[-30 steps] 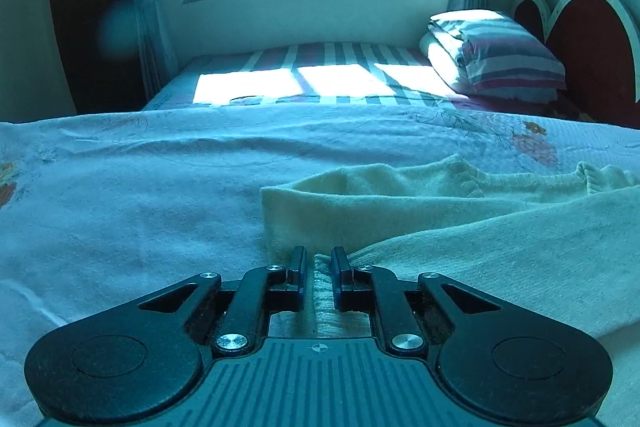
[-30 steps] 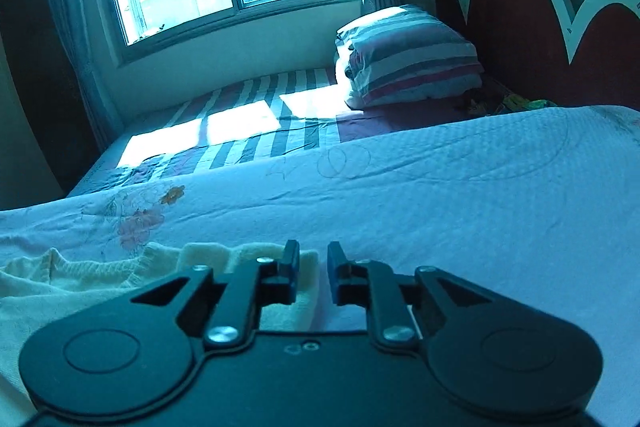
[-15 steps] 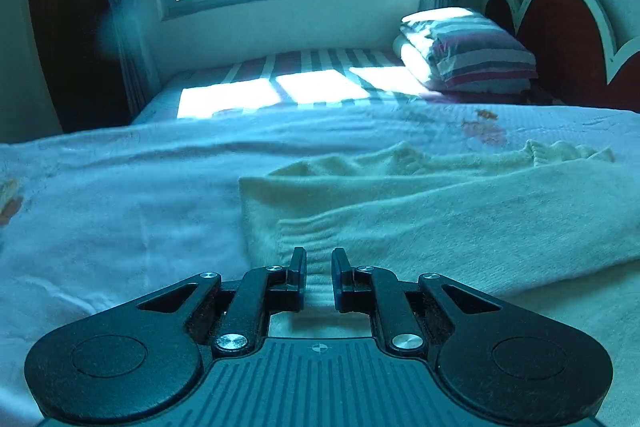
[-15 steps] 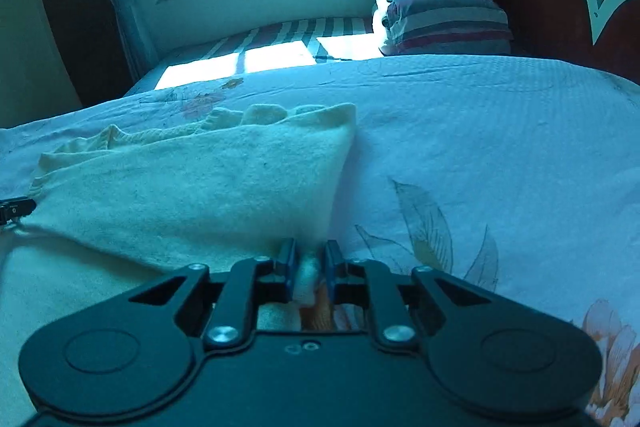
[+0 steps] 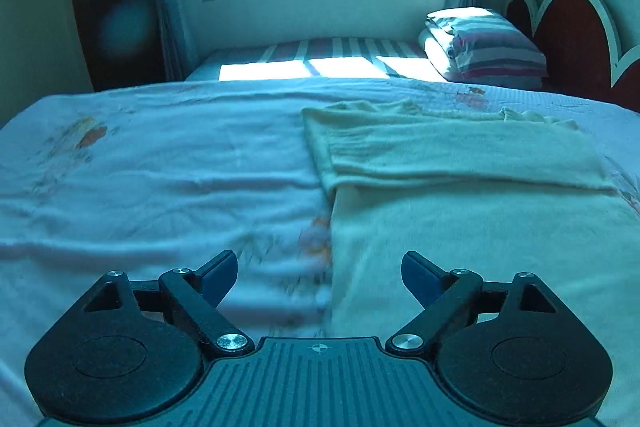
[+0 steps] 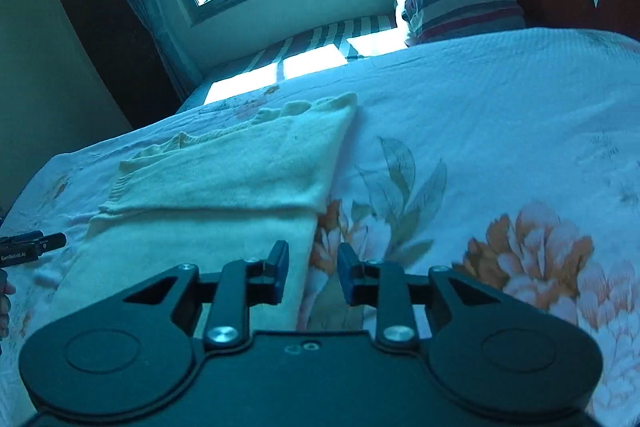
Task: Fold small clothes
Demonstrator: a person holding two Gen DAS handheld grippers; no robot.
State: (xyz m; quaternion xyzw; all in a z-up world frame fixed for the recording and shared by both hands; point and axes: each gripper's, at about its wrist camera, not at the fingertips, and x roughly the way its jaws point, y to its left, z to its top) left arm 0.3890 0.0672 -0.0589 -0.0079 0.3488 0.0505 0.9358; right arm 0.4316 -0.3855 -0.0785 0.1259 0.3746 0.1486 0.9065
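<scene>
The left gripper (image 5: 318,277) has just spread its jaws wide, gripping nothing; the right gripper (image 6: 313,273) has just parted its jaws slightly, nothing pinched. The cream sweater (image 5: 460,163) lies folded on the floral bedspread (image 5: 160,163), toward two o'clock of the left gripper and eleven o'clock of the right.
</scene>
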